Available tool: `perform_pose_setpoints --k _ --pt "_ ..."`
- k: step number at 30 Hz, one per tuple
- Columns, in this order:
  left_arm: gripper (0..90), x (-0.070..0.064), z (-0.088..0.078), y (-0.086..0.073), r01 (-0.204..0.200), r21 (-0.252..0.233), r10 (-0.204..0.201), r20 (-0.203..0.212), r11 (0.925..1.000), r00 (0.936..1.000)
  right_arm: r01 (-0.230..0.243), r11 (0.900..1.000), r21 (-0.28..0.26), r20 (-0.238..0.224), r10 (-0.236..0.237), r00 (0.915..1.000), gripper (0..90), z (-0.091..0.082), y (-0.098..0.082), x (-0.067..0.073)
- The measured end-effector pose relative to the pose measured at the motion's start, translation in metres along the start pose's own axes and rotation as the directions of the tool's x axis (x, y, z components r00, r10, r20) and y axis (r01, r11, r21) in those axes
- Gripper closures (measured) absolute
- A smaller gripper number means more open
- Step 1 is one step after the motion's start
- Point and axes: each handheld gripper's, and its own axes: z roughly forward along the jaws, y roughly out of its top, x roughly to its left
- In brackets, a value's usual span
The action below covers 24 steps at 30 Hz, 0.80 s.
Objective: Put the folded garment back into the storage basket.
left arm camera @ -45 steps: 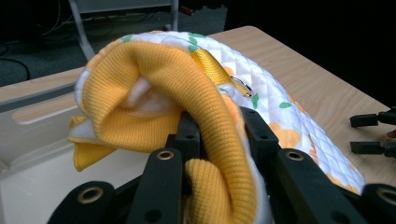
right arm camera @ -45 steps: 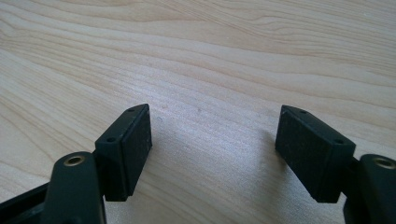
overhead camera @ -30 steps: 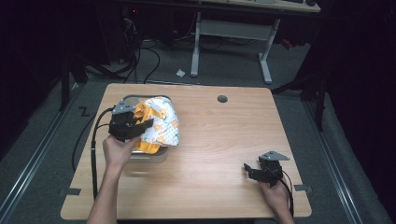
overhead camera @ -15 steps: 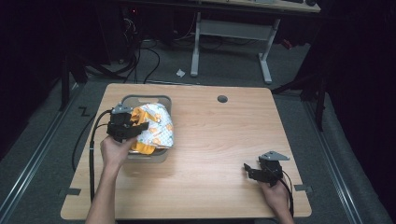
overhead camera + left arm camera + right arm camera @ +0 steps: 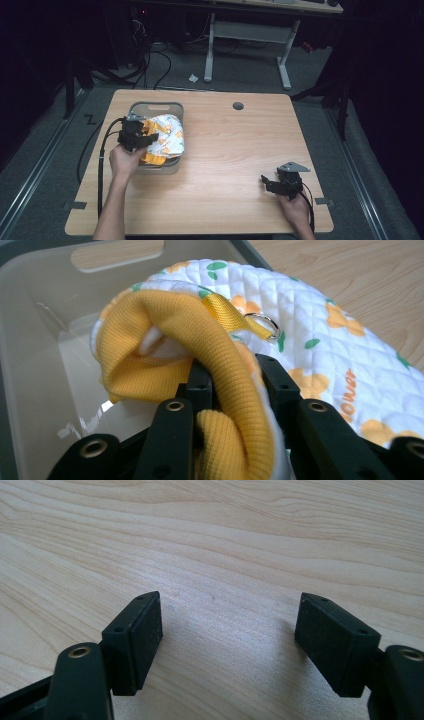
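The left gripper point(image 5: 227, 390) is clamping the yellow ribbed edge of a quilted floral cloth point(image 5: 320, 335) printed with orange letters reading "ower", which is lying in the grey bin point(image 5: 155, 107). The right gripper point(image 5: 227, 645) is hovering over bare table point(image 5: 240, 150), jaws apart.

A light wooden desk point(image 5: 240, 165) with rounded corners stands on grey carpet point(image 5: 45, 165); a round cable hole point(image 5: 238, 106) sits near its far edge. Beyond it, in near darkness, stands a second desk on white legs point(image 5: 247, 35). Black cables point(image 5: 150, 60) trail across the floor by a scrap of white paper point(image 5: 193, 78).
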Motion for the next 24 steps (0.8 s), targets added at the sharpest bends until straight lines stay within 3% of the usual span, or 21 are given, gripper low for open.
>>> perform_pose_setpoints --k 12,14,20,24 --pt "69.5 0.005 0.017 -0.001 0.007 0.068 -0.003 -0.054 0.9977 0.9985 0.000 1.000 0.000 0.000 0.000 1.0000 27.2 0.000 0.000 0.000" --pt "69.0 0.007 0.022 -0.001 0.041 0.101 -0.037 -0.043 0.9940 0.9984 0.000 1.000 0.000 0.001 0.000 1.0000 27.2 0.000 0.000 0.000" --pt "67.8 0.009 0.025 -0.001 0.057 0.117 -0.050 -0.055 0.9915 0.9972 0.000 1.000 0.000 0.000 0.000 1.0000 27.2 0.000 0.000 0.000" --pt "65.7 0.011 0.026 0.000 0.079 0.129 -0.067 -0.093 0.9885 0.9934 0.000 1.000 0.000 0.000 0.000 1.0000 27.2 0.000 0.000 0.000"
